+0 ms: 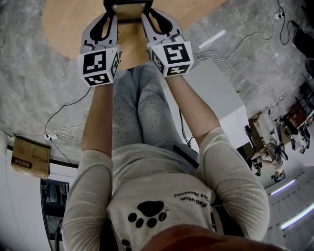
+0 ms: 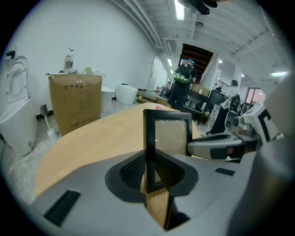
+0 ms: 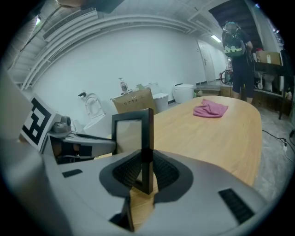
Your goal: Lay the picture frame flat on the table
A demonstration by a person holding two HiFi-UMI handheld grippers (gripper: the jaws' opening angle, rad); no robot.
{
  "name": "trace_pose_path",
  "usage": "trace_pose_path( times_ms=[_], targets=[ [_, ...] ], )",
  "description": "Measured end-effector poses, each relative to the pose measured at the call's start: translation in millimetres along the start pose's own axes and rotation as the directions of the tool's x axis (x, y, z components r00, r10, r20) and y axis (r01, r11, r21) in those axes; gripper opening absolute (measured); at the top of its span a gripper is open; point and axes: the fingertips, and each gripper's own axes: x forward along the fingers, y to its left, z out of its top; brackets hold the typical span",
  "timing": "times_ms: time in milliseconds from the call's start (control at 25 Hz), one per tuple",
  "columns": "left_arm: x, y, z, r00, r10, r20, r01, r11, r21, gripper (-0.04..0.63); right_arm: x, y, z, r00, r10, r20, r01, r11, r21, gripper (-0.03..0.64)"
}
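Note:
A black picture frame [image 1: 128, 6] with a clear pane stands upright near the edge of the round wooden table [image 1: 68, 24], gripped from both sides. My left gripper [image 1: 111, 18] is shut on the left side bar, which rises between its pads [image 2: 133, 170] while the frame [image 2: 168, 133] stands beyond. My right gripper [image 1: 147, 18] is shut on the opposite side bar of the frame [image 3: 132, 138], pinched between its pads [image 3: 163, 173]. Each gripper shows in the other's view, the right gripper [image 2: 221, 145] and the left gripper [image 3: 78, 140]. The frame's base is hidden behind the jaws.
A pink cloth [image 3: 210, 109] lies far out on the table [image 3: 207, 138]. A cardboard box [image 2: 75, 101] and a toilet [image 2: 16, 110] stand beyond the table. People [image 2: 182, 87] stand in the background. Cables [image 1: 64, 132] run over the floor beside a white cabinet [image 1: 216, 88].

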Motion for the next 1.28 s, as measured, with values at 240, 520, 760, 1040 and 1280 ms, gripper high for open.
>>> trace_pose_path(
  times_ms=[240, 520, 760, 1040, 1280],
  targets=[
    [7.9, -0.6, -3.7, 1.000, -0.004, -0.021, 0.004, 1.000, 0.002, 0.072, 4.0, -5.9, -4.3, 1.000, -0.004, -0.019, 0.004, 1.000, 0.006, 0.081],
    [13.8, 4.9, -4.3, 0.999, -0.009, -0.033, 0.009, 1.000, 0.004, 0.072, 12.4, -7.4, -6.4, 0.999, -0.011, -0.034, 0.012, 1.000, 0.019, 0.081],
    [16.5, 8.4, 1.1, 1.000, -0.009, -0.030, 0.009, 1.000, 0.007, 0.072, 18.3, -9.2, -2.6, 0.999, -0.015, -0.035, 0.016, 0.999, 0.030, 0.081],
    [21.9, 12.8, 5.5, 0.999, 0.000, -0.034, 0.000, 1.000, -0.008, 0.072, 26.6, -12.7, 2.5, 0.999, -0.014, -0.042, 0.016, 0.999, 0.037, 0.080],
    [29.6, 14.4, 5.9, 0.999, 0.005, -0.045, -0.006, 1.000, -0.021, 0.072, 32.2, -18.3, 2.3, 0.999, -0.016, -0.051, 0.019, 0.999, 0.051, 0.080]
  ],
)
